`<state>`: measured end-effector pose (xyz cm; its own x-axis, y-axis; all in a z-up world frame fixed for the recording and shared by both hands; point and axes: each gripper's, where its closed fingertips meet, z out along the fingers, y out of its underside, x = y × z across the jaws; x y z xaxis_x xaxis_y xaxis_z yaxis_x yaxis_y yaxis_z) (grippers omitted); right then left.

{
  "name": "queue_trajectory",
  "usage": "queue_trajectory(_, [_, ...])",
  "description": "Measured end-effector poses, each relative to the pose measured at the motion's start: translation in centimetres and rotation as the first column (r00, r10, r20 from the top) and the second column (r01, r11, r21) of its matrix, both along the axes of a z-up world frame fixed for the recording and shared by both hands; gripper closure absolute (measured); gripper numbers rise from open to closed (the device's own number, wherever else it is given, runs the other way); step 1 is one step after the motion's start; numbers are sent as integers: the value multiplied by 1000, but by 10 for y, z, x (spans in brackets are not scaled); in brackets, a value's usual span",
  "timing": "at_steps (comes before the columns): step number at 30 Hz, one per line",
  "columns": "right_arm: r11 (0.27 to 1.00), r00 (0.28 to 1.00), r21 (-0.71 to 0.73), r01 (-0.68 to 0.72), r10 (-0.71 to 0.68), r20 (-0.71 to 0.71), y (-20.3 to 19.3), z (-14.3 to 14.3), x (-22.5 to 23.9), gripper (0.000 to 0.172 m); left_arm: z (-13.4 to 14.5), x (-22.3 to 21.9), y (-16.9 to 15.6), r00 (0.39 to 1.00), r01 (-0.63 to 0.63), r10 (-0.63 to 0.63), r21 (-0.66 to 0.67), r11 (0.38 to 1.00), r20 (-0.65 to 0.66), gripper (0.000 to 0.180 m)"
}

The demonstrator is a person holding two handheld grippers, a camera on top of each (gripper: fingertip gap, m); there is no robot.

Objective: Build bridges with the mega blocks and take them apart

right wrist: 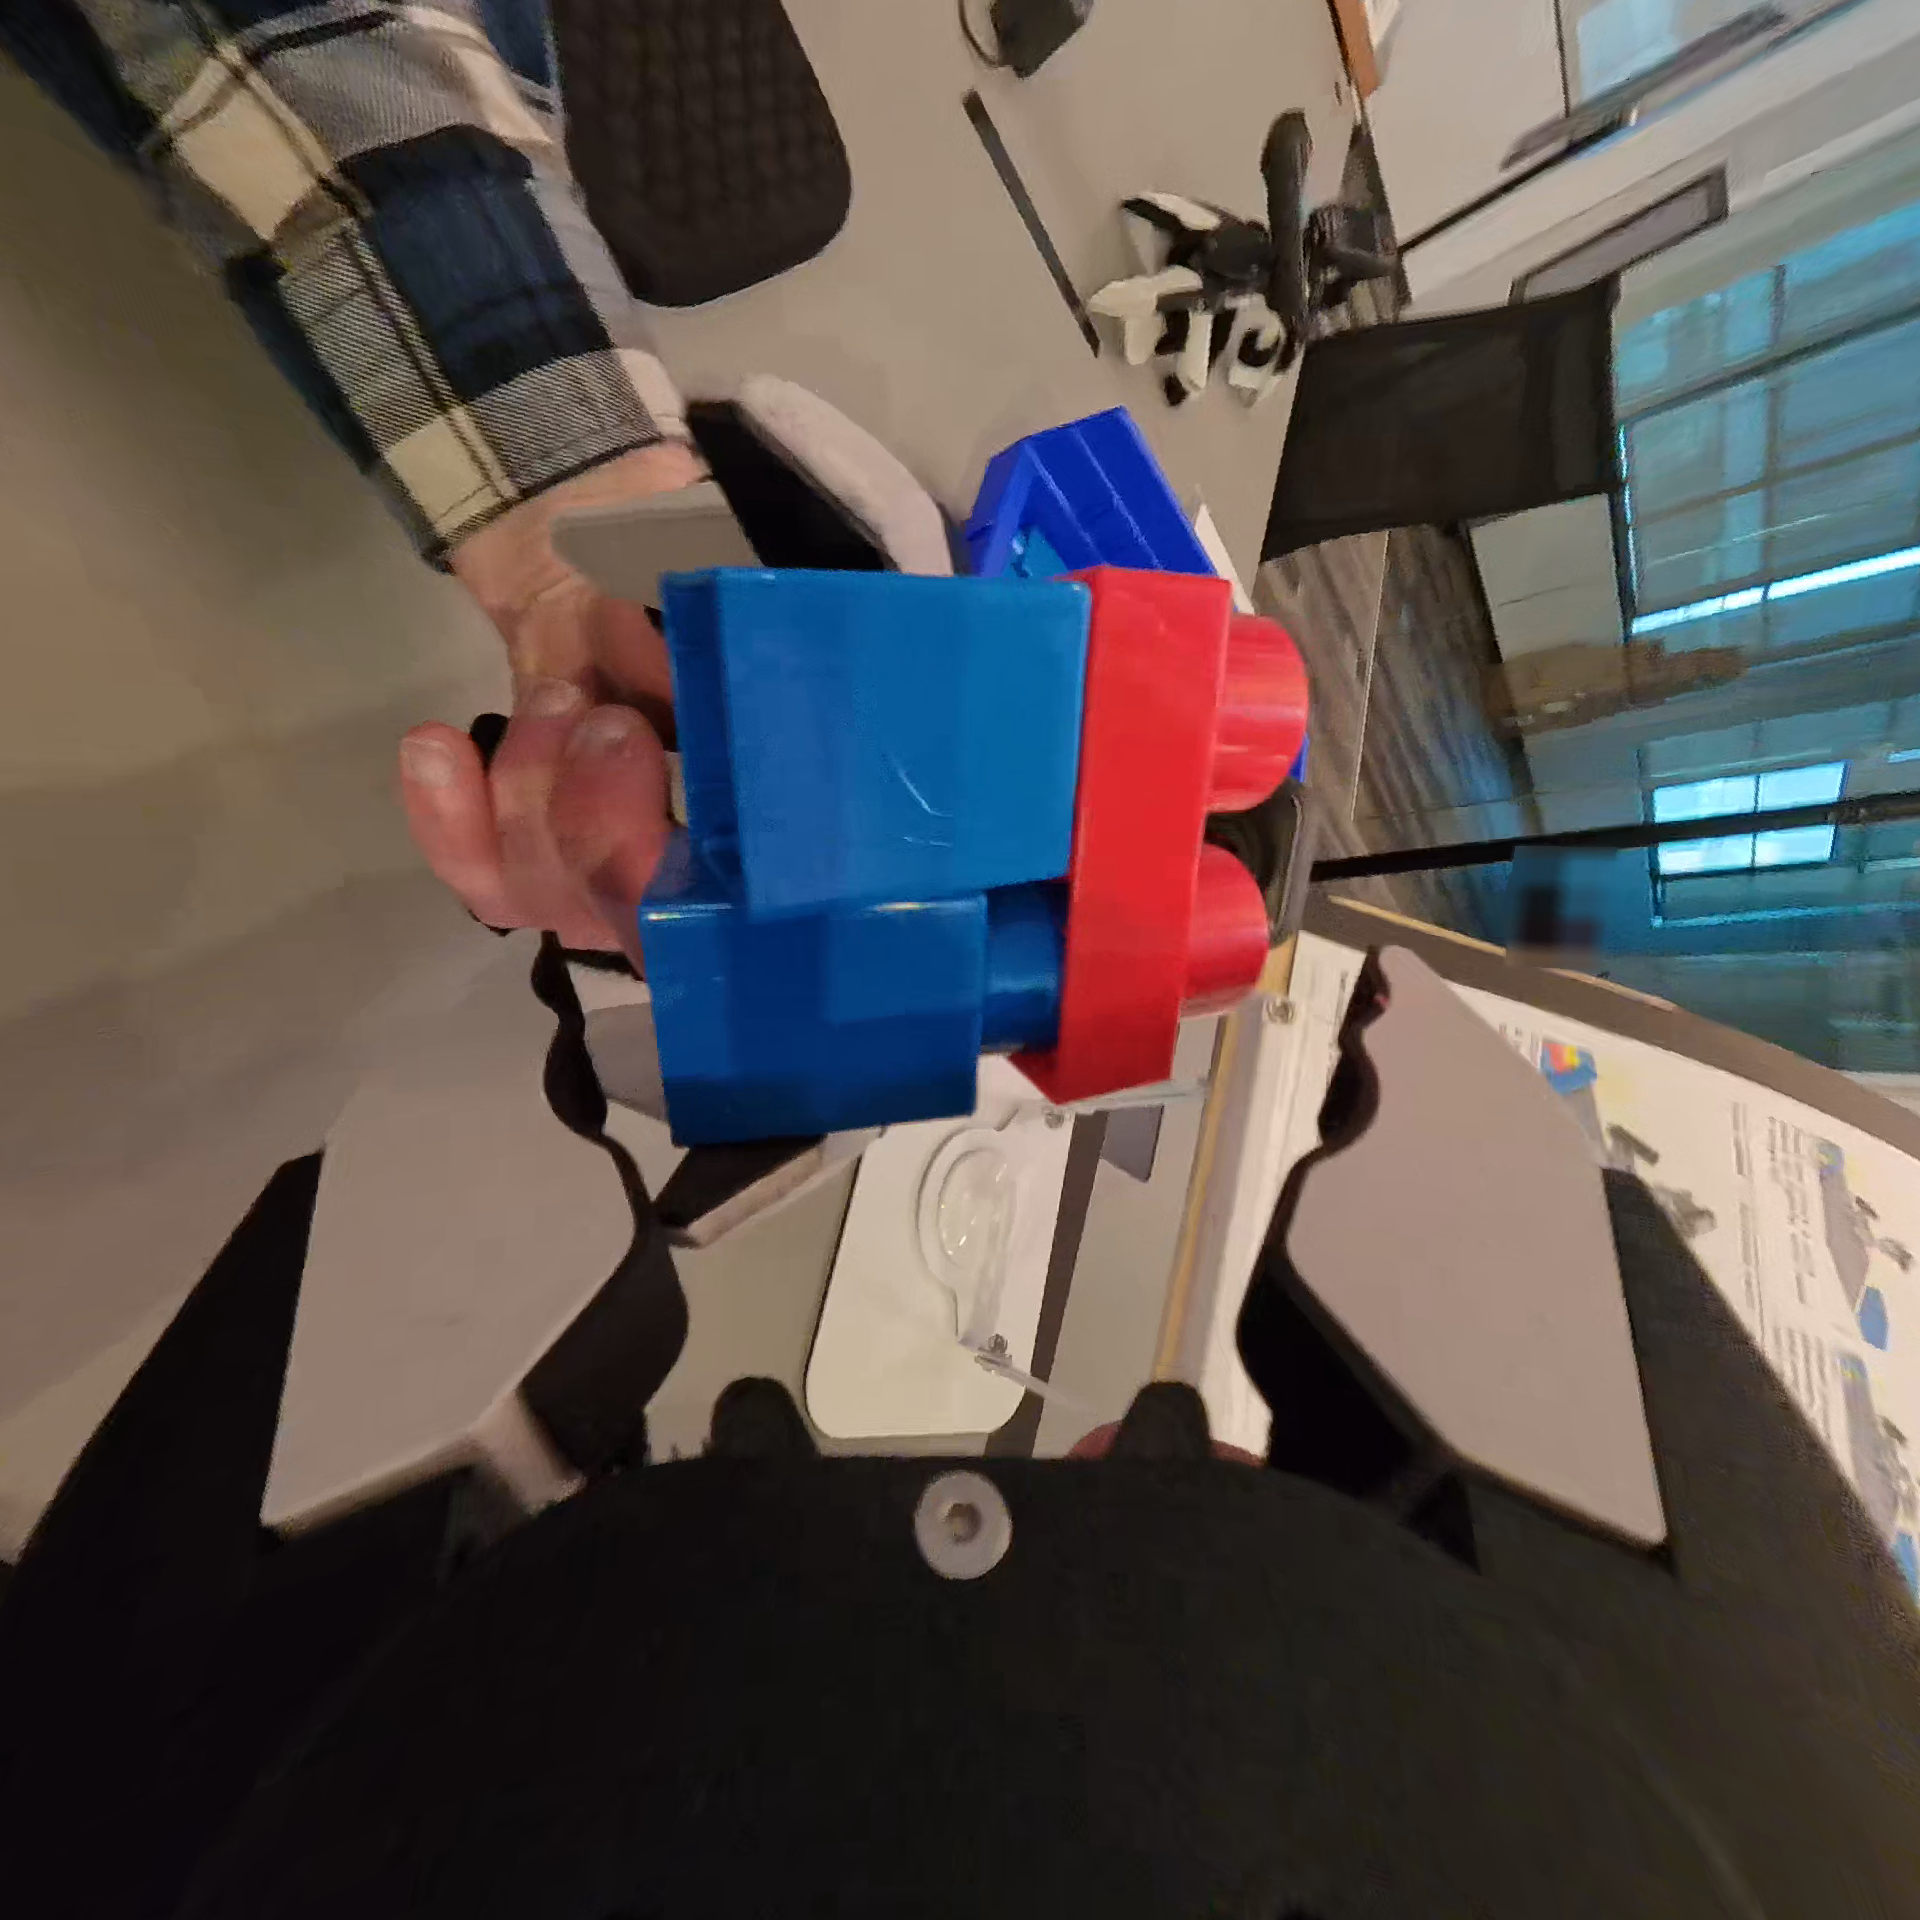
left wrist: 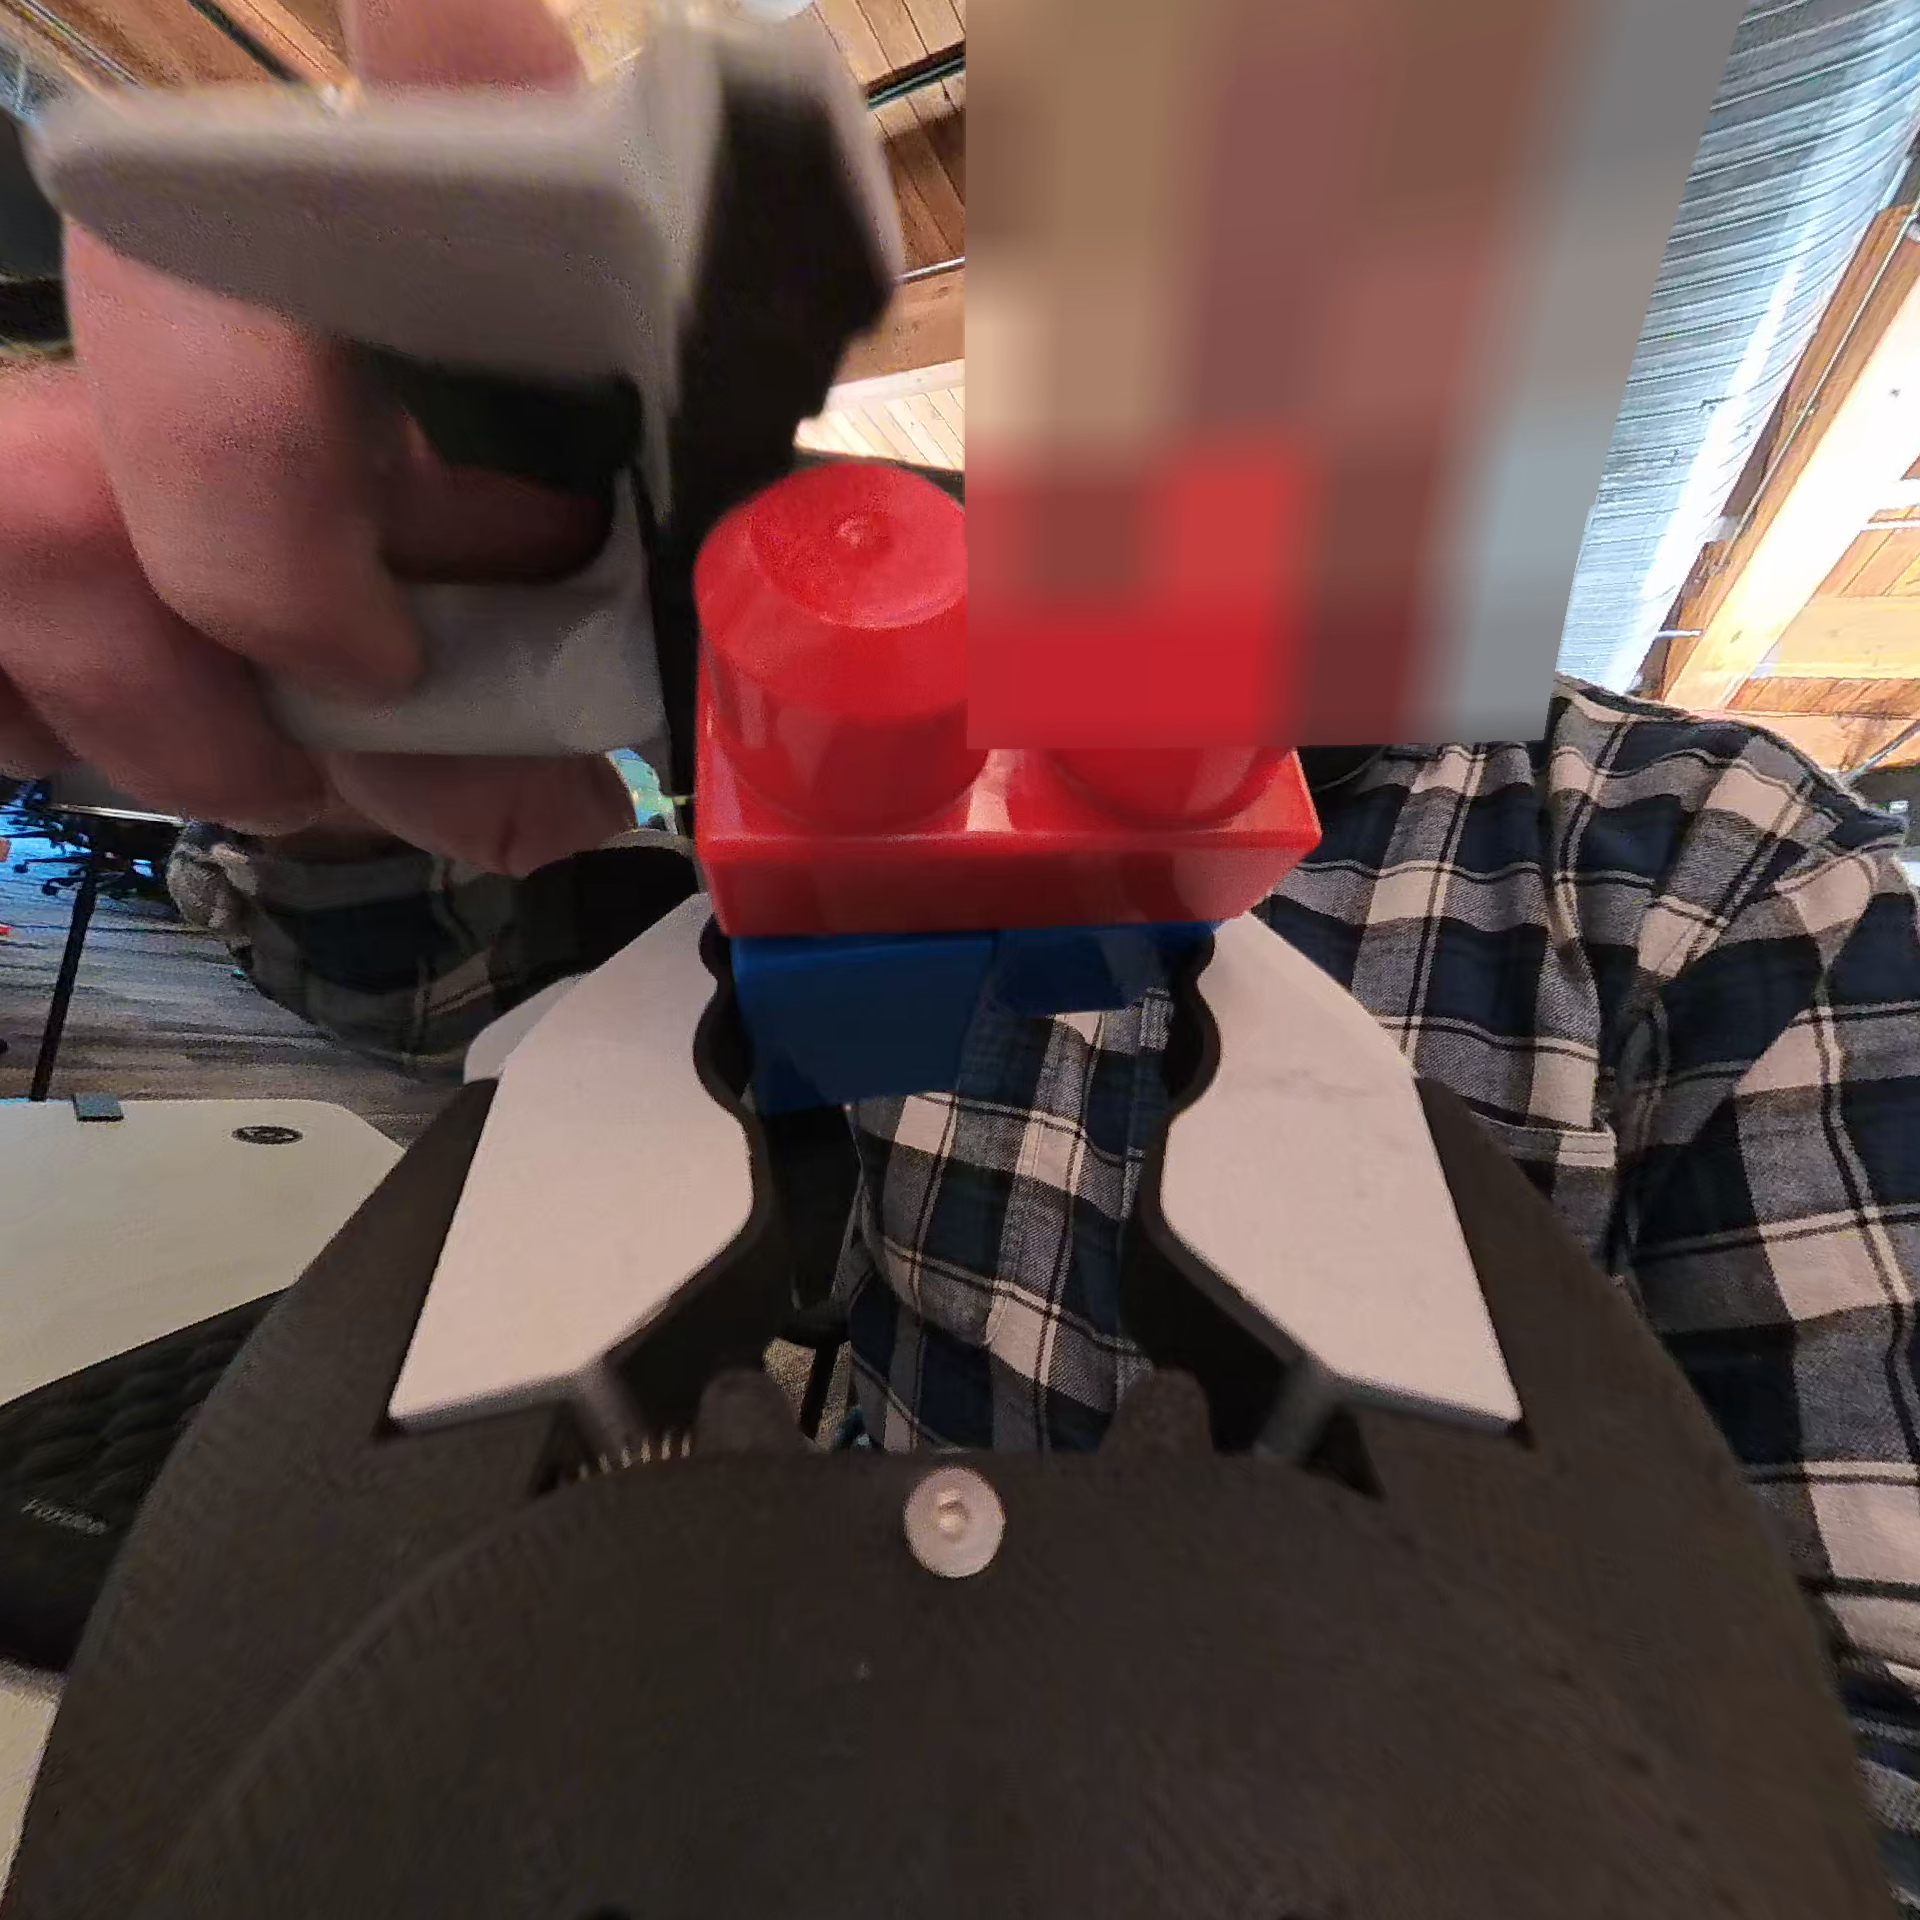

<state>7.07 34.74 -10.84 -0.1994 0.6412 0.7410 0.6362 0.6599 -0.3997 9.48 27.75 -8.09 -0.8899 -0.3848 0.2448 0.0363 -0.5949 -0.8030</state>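
My left gripper (left wrist: 961, 987) is shut on a blue block (left wrist: 862, 1013), with a pad pressed on each side of it. A red two-stud block (left wrist: 997, 831) sits on top of that blue block. In the right wrist view the same stack lies sideways: the red block (right wrist: 1143, 831) spans two blue blocks (right wrist: 883, 727) (right wrist: 821, 1018), and a third blue block (right wrist: 1091, 488) lies behind them. My right gripper (right wrist: 961, 992) is open wide around the stack and its pads do not press on it. One of its fingers (left wrist: 364, 208) shows beside the red stud.
A person in a plaid shirt (left wrist: 1558, 1039) is close behind the blocks. In the right wrist view a white table (right wrist: 1143, 156) carries a black mat (right wrist: 707, 156) and another gripper (right wrist: 1226, 281). A printed sheet (right wrist: 1714, 1247) lies at the right. One gripper's finger ends stand about 6 cm off the other's.
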Motion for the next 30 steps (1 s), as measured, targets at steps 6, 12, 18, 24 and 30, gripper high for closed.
queue_trajectory(6, [999,995,-31,-6,9,98,-6,-8,6,62,-6,7,-4,999,18,-17,18,1000,-38,102])
queue_trajectory(12, [999,993,-44,18,-13,115,-8,-12,11,73,-12,11,-6,998,-11,15,72,997,-66,102])
queue_trajectory(18, [999,992,-32,36,-32,126,-8,-11,14,74,-13,14,-7,996,-12,24,133,991,-91,102])
queue_trajectory(24, [999,997,-7,34,-34,68,-6,-5,12,65,-13,18,-2,992,-53,67,134,990,-103,102])
queue_trajectory(30, [997,991,-63,-36,44,123,-22,-15,7,65,-23,24,-11,985,-14,55,235,972,-166,102])
